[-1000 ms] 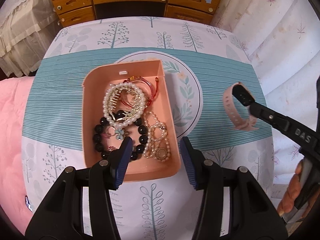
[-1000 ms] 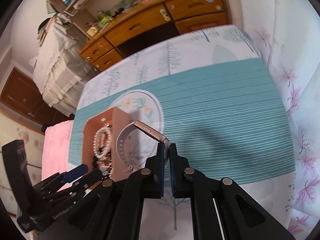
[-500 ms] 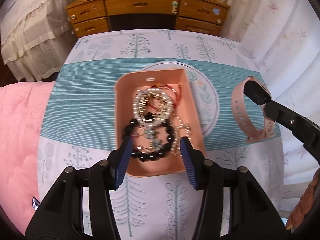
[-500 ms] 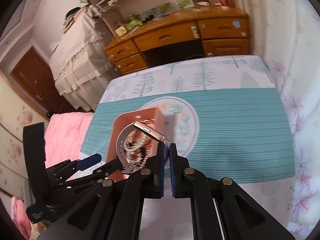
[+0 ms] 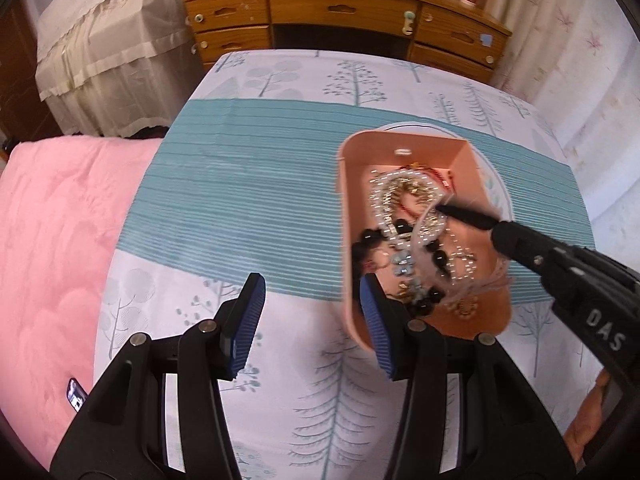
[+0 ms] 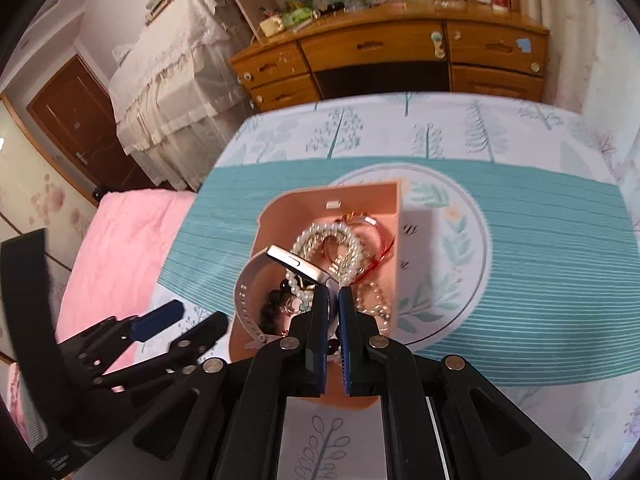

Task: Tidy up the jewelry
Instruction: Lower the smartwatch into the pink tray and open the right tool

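Observation:
A pink tray [image 6: 360,196] on the teal band of the bed cover holds pearl bracelets [image 6: 320,240], a black bead bracelet [image 5: 436,258], a red string bracelet and a gold chain. My right gripper [image 6: 333,312] is shut on the strap of a pink smartwatch [image 6: 296,264] and holds it just above the jewelry in the tray. In the left wrist view that gripper [image 5: 442,208] reaches in from the right and the watch is blurred. My left gripper [image 5: 312,324] stands open and holds nothing. It is at the tray's near left corner, with its right finger close to the tray wall.
A wooden desk [image 6: 384,52] with drawers stands beyond the bed's far edge. A pink quilt [image 5: 52,240] lies to the left and a lace-covered bed [image 6: 168,72] behind it. A curtain [image 5: 592,60] hangs at the right. A small dark object [image 5: 76,394] lies on the quilt's near edge.
My right gripper has carried the watch left, from over the teal band to above the tray. My left gripper has slid left, so the tray now lies to the right of its fingers.

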